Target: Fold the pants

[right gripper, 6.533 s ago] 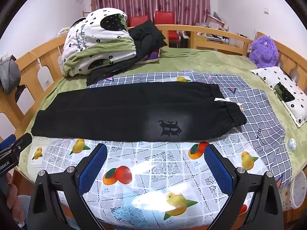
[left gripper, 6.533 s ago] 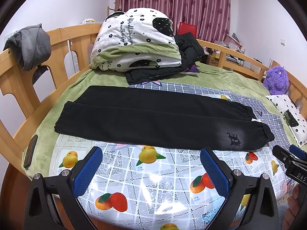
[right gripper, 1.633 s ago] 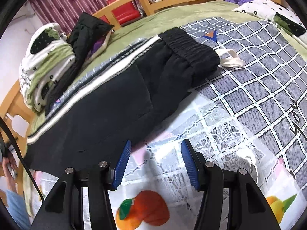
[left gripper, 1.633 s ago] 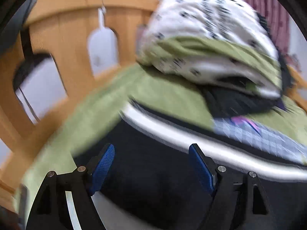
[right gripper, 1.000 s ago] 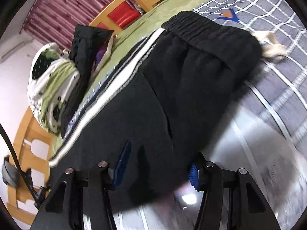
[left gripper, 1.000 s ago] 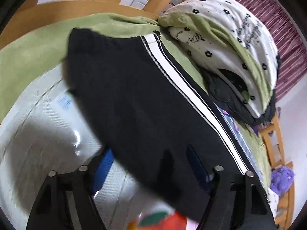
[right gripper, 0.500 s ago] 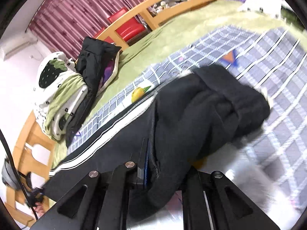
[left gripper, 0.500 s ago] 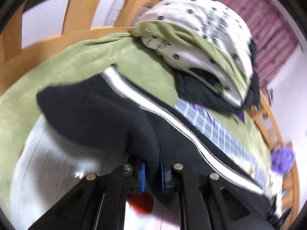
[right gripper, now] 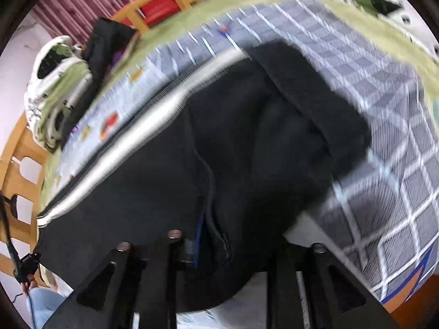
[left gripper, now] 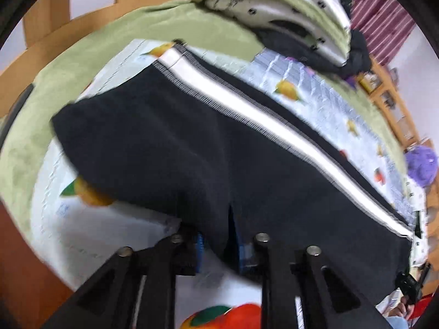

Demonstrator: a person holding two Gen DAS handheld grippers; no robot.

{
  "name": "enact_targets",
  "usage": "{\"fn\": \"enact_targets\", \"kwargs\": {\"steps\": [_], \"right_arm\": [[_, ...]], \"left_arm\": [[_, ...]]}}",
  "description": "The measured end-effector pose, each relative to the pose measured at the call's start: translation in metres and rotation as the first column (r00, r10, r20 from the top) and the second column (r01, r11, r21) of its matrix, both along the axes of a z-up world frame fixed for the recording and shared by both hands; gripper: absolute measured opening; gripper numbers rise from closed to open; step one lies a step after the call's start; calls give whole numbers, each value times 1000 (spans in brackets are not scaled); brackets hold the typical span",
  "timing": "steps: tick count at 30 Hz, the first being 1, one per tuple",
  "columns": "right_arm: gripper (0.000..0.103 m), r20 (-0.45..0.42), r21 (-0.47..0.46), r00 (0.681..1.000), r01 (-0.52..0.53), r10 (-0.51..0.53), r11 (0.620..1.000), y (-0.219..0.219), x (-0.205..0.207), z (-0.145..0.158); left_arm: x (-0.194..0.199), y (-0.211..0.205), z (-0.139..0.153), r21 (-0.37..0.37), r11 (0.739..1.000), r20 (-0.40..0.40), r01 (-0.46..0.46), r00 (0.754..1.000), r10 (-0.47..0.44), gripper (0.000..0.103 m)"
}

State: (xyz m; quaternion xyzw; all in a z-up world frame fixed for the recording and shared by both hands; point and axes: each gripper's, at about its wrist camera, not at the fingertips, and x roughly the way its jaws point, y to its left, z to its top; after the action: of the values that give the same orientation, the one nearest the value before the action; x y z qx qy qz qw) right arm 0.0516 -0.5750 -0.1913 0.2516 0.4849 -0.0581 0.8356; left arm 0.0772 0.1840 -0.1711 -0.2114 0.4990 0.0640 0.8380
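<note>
Black pants (left gripper: 192, 142) with a white side stripe (left gripper: 247, 109) lie lengthwise on the bed. In the left wrist view my left gripper (left gripper: 219, 248) pinches a lifted fold at the leg end, with cloth between its blue pads (left gripper: 199, 246); the jaws are opening slightly. In the right wrist view the same pants (right gripper: 260, 137) bunch up at the elastic waistband (right gripper: 315, 87). My right gripper (right gripper: 219, 241) holds a thick fold there, its jaws opening slightly too; one pad is hidden by cloth. Both views are motion-blurred.
A folded spotted quilt (left gripper: 288, 8) and a black jacket (left gripper: 354, 52) sit at the bed's far side by the wooden rail (left gripper: 90, 19). A purple plush (left gripper: 421, 164) lies far right. The fruit-print sheet (left gripper: 82, 233) and grey checked cover (right gripper: 397, 150) spread under the pants.
Both grippers went from open over the cloth to shut on it. They have since lifted their folds and carried them across the bed, dragging the pants along.
</note>
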Motion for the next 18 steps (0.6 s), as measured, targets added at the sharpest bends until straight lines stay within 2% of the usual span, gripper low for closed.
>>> {"fn": "enact_targets", "kwargs": {"steps": [2,3,5,6,7,9,11,13,14,15,16,18], "right_arm": [[28,40,14,999,11,-11,1000,-3,-15,6],[32,86,6,996,26,-26,1000,-6,-25,15],[48,169,-40,983,79,-71,996,-14,-41,30],[63,209,-54,969,146,-132,988,-25,-46,36],[69,223,-31,959,187,-175,982,-34,-46,35],[68,192,90,955,212,-226,973,-53,-33,17],[70,140,210,951,243,-275,947,-65,-15,-7],[66,97,246,936,307,-338,919,-67,0,-22],[59,105,219,921,346,-374,913,-67,4,-17],[45,122,182,921,346,-371,920,-66,7,-9],[39,166,139,931,305,-326,942,-65,10,5],[38,256,91,930,249,-265,964,-66,6,32]], "left_arm": [[-9,0,12,41,999,-3,-7,1000,7,31],[-14,-1,18,65,998,7,-7,1000,7,35],[-23,-2,28,112,993,34,-22,999,19,63],[-31,-2,35,131,991,60,-41,998,33,66],[-36,-1,39,138,989,83,-51,996,40,66],[-43,-1,48,144,988,114,-50,993,33,66],[-44,-2,53,163,985,110,-49,993,32,67],[-44,-2,57,177,983,110,-56,993,36,67],[-45,-3,59,182,981,113,-59,993,39,67],[-45,-3,61,187,980,117,-62,992,40,67],[-45,-4,62,196,978,120,-66,992,43,67],[-49,-5,66,207,976,127,-70,991,44,67]]}}
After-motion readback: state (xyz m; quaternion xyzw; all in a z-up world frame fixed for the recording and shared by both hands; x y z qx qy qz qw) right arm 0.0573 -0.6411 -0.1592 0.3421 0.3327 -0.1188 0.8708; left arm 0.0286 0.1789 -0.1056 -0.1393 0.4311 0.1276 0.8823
